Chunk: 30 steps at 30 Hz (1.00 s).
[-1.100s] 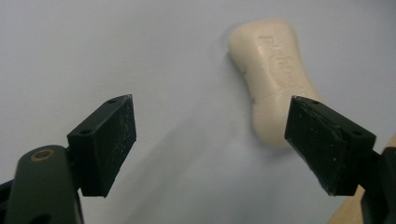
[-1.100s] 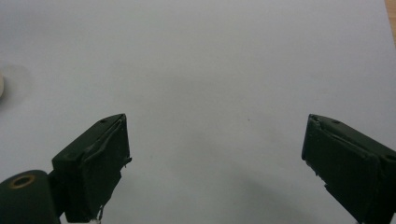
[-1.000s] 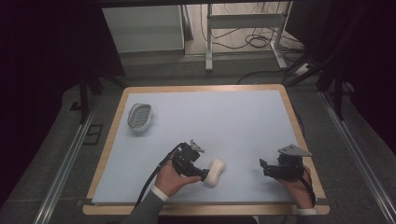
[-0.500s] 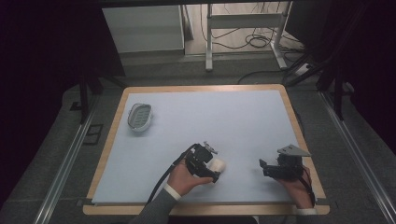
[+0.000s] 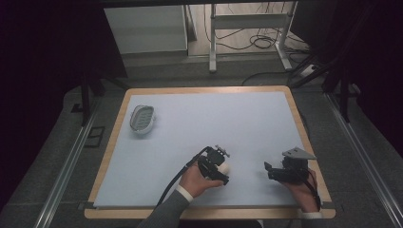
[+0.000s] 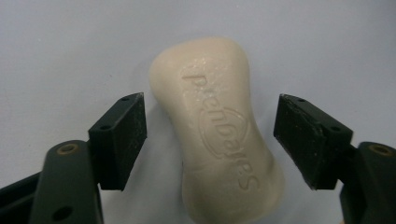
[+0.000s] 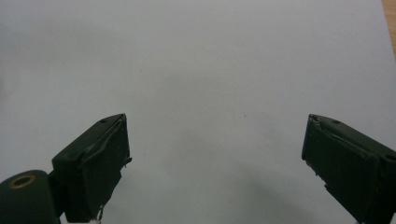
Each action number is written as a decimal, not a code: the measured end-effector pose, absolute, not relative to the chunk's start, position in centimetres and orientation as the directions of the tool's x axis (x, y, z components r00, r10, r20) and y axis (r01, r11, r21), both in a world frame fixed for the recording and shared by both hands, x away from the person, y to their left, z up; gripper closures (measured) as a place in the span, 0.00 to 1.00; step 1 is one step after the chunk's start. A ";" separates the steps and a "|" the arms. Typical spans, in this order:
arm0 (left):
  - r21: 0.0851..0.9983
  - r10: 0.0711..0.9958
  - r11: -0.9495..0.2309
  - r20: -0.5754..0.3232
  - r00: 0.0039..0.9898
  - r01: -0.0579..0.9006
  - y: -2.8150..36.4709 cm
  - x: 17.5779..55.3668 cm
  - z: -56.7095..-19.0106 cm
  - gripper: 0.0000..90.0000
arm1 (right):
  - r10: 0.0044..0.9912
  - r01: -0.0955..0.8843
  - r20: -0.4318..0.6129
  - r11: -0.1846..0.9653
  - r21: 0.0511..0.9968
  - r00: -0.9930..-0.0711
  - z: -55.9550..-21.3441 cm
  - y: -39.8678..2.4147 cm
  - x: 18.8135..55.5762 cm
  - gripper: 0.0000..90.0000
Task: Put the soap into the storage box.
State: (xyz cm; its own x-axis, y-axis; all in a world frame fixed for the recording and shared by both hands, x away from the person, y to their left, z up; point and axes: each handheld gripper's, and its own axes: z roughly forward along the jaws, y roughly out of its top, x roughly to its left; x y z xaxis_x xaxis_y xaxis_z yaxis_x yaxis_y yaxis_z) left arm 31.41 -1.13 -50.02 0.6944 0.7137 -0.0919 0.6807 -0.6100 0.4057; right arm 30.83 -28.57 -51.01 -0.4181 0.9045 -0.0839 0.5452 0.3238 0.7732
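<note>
Table point(image 5: 199, 118): pale blue top, wooden rim, dark room around. Left tongs point(image 6: 210, 135): agape astride cream soap bar point(image 6: 219, 126), untouching. Right tongs point(image 7: 215, 163): agape, empty, bare surface ahead. Soap dish point(image 5: 142, 118): well apart.

The bar of soap point(image 5: 224, 168) lies on the bench point(image 5: 214, 123), near its front edge. The soap dish point(image 5: 142, 118) sits well apart, behind and left of the soap. The left tool point(image 6: 210, 140) straddles the soap; the right tool point(image 5: 269, 170) is right of it.
</note>
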 end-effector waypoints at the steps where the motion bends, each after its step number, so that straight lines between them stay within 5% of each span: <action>1: 0.406 0.714 -0.610 -0.092 0.694 0.681 -1.1 31.4 -50.0 0.31 | 0.905 0.545 -0.084 0.324 0.773 -0.418 -51.0 -28.6 30.8 0.08; 16: 0.378 0.713 -0.632 -0.056 0.699 0.676 -1.3 31.5 -50.4 0.53 | 0.905 0.546 -0.089 0.327 0.771 -0.417 -51.1 -28.6 30.8 0.08; 30: 0.380 0.657 -0.673 -0.087 0.749 0.634 0.3 32.0 -50.0 0.55 | 0.907 0.542 -0.091 0.324 0.775 -0.412 -51.0 -28.8 30.8 0.08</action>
